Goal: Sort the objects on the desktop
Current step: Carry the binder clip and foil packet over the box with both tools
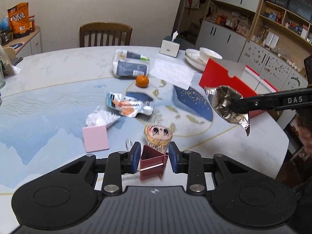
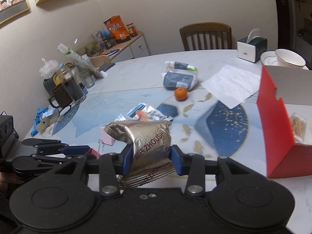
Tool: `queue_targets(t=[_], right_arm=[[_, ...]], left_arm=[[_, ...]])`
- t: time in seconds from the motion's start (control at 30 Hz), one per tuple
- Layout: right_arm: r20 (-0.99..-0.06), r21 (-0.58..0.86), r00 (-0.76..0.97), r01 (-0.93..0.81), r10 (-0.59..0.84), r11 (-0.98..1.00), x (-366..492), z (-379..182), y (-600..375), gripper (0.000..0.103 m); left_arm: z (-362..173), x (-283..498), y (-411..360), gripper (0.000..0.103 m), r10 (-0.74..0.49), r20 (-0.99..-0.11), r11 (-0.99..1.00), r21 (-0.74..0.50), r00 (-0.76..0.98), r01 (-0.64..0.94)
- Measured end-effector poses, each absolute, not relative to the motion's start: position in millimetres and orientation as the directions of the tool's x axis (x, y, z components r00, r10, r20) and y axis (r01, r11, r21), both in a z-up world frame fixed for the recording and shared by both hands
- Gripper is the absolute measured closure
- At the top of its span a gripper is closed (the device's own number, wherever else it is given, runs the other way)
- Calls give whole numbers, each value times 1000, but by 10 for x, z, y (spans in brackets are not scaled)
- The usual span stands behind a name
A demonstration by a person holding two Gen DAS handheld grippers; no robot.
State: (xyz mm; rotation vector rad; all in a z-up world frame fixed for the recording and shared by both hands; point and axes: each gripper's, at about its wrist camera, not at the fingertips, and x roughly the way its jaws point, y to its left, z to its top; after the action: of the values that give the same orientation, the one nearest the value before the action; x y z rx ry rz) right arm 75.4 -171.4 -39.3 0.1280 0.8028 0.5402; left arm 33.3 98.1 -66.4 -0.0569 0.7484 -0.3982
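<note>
Left wrist view is filled at the bottom by the left tongs [image 1: 152, 157], which are closed on a dark red binder clip [image 1: 153, 159], pinched by its folded body between the two blue pads and held clear of the worktop [image 1: 48, 105]; such a hold across the flat sides is judged secure for carrying. Just beyond the clip a small doll-like face figure [image 1: 159, 134] is seen lying on the surface, with a pink pad [image 1: 95, 139] and a white crinkled wrapper [image 1: 101, 118] to its left. Further out a torn silver snack packet [image 1: 129, 106], an orange [image 1: 142, 81], a blue-and-white bag [image 1: 130, 65] and a sheet of paper [image 1: 173, 71] are spread about. In the right wrist view the right tongs [image 2: 152, 157] are seen clamped on a crumpled gold foil packet [image 2: 145, 138], gripped across its middle so that its ends flare above and below the pads. The packet is held in the air near the red box [image 2: 273, 120], whose open top faces up; this box is judged to be the place where sorted items go, since something pale is already lying inside it. Jars, a mug and blue gloves are crowded at the far left edge. The worktop is a rounded marble-look table printed with blue mountains and gold fish. A wooden chair [image 2: 205, 36], a tissue box [image 2: 251, 47], stacked bowls [image 2: 286, 58], a sideboard and tall shelving are set around it.
</note>
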Motion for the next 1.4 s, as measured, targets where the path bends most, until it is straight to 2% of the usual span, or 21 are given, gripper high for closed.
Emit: queue_targets(t=[0.7,1.4], right_arm=[[-602,295,654,-351,458,889,1022,-102,-2706,62],[-605,248,709,-265,363,932,1292,-74,-3815,62]], left_arm=[[-344,617,145,75,-407,-601,909,-189,688,372],[-99,1188,-1173,75,-519,-556,828,-137,649,544]])
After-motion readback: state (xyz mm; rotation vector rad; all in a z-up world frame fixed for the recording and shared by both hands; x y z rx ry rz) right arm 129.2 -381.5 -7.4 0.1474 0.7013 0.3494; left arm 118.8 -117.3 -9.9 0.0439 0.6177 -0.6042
